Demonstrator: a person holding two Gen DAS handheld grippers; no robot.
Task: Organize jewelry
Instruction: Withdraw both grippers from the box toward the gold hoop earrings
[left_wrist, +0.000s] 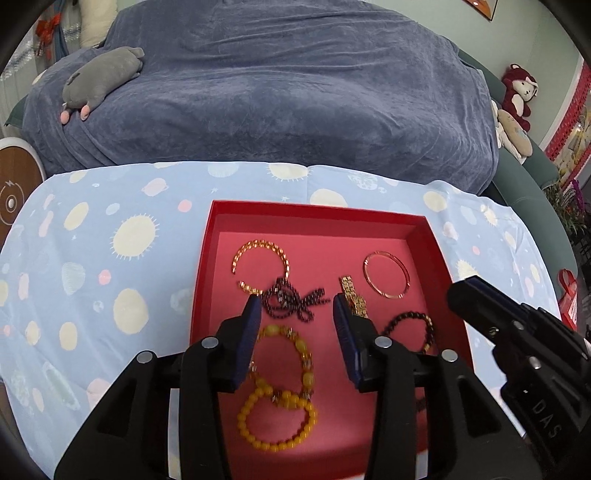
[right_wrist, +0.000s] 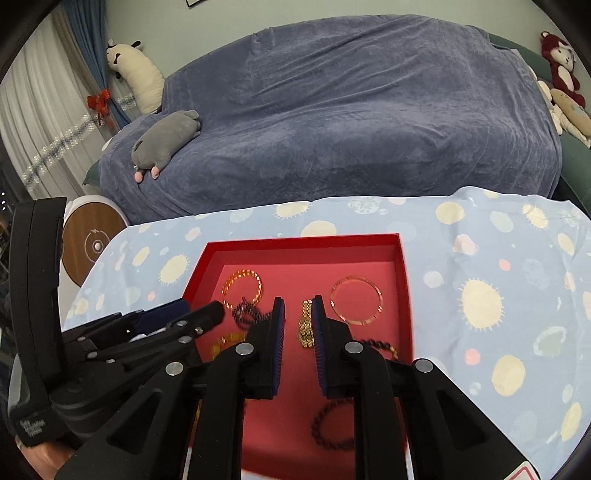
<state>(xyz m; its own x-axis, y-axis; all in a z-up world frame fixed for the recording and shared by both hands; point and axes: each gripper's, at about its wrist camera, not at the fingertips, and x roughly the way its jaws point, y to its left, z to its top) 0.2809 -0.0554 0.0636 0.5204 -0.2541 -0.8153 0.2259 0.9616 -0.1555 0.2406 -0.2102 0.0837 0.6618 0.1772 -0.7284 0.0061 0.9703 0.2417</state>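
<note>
Jewelry lies spread inside a shallow red box on a pale blue cloth printed with suns and planets, and I hold one pair of tongs in each hand above it. My left gripper is spread wide and holds nothing; between its fingers I see a dark beaded bow piece, and nearer me a chunky yellow bead bracelet touching a yellow stone bracelet. My right gripper is parted too, more narrowly, and empty, with a gold link watchband lying in the gap between its fingers. Whether the tips touch the box floor, I cannot tell.

Farther back rest a gold chain bracelet, whose lower end looks to meet the bow piece, and a thin gold bangle lying apart on the right. A dark bead bracelet sits by the right wall.

Judging by the alignment, the watchband is the piece to take. To do it well, I should lower the right fingers straight down on either side of the band, pinch across its narrow width near the middle, and lift slowly so the links do not slip or snag a neighbour. The left gripper should hang clear of the tangle.
</note>
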